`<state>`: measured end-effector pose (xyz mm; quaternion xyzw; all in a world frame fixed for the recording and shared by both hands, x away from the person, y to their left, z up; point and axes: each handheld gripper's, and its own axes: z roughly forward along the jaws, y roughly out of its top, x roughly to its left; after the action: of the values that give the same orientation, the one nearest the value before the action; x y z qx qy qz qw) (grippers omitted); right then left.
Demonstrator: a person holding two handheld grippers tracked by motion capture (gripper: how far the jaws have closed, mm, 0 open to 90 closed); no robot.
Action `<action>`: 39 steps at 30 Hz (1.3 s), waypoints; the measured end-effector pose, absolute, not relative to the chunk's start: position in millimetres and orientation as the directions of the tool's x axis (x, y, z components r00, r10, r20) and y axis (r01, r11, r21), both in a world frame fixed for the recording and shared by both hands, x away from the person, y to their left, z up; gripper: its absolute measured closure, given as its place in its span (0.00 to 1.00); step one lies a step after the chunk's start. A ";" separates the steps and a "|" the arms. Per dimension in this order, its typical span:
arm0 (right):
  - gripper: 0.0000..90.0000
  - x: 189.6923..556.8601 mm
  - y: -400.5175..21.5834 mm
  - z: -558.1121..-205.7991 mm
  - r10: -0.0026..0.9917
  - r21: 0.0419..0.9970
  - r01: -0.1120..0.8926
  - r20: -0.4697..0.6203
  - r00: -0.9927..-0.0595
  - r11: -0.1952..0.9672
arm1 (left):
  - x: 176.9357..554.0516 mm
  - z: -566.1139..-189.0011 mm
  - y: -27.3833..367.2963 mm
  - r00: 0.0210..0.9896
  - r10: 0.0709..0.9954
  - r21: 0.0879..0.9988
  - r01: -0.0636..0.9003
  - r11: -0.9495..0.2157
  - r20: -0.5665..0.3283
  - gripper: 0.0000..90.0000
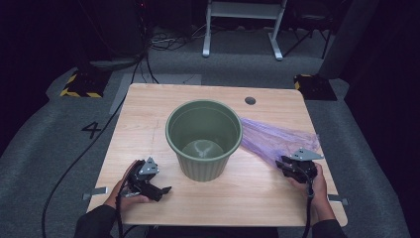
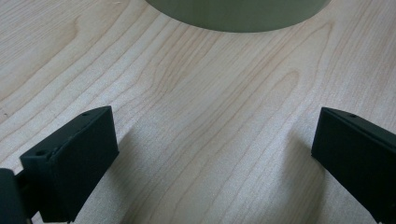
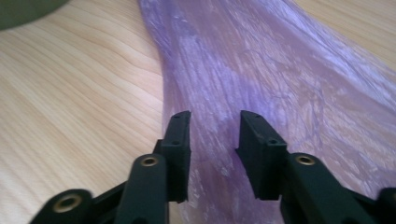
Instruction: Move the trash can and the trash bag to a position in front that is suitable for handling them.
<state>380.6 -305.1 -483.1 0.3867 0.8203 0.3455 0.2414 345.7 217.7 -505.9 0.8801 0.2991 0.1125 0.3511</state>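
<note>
A ribbed green bin (image 1: 204, 139) stands upright and empty in the middle of the wooden table (image 1: 148, 109). A thin purple plastic bag (image 1: 277, 139) lies flat to the right of it, one end touching the bin's side. My right gripper (image 1: 283, 166) sits low at the bag's near end. In the right gripper view its jaws (image 3: 215, 126) stand a little apart over the bag (image 3: 261, 70), film in the gap, pads not pressing. My left gripper (image 1: 159, 192) rests near the bin's front left, jaws wide apart (image 2: 215, 154) over bare wood, with the bin's base (image 2: 238, 16) ahead.
A round cable hole (image 1: 250, 100) is in the table's far edge. Grey carpet surrounds the table, with a white frame (image 1: 242, 29) and cables on the floor behind. The bin's edge (image 3: 23, 9) lies to the left of the right gripper.
</note>
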 end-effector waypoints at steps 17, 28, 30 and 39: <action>0.88 384.6 -333.5 -484.5 0.839 0.740 0.490 -0.183 -0.513 0.461 | 345.7 -505.8 217.7 0.796 0.605 0.685 0.447 -0.575 -0.012 0.00; 0.55 377.4 -313.1 -456.9 0.866 0.805 0.437 -0.179 -0.467 0.402 | 345.8 -505.9 217.6 0.795 0.607 0.685 0.449 -0.574 -0.013 0.00; 0.50 380.4 -298.0 -450.9 0.864 0.820 0.419 -0.169 -0.474 0.391 | 346.1 -506.0 217.4 0.796 0.606 0.687 0.447 -0.574 -0.012 0.00; 0.45 418.4 -234.6 -463.3 0.825 0.806 0.430 -0.122 -0.552 0.407 | 346.0 -506.0 217.4 0.796 0.606 0.687 0.446 -0.574 -0.011 0.00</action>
<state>418.4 -234.6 -463.3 0.3937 0.7967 0.3762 0.2623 346.0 217.4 -506.0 0.8798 0.2990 0.1131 0.3518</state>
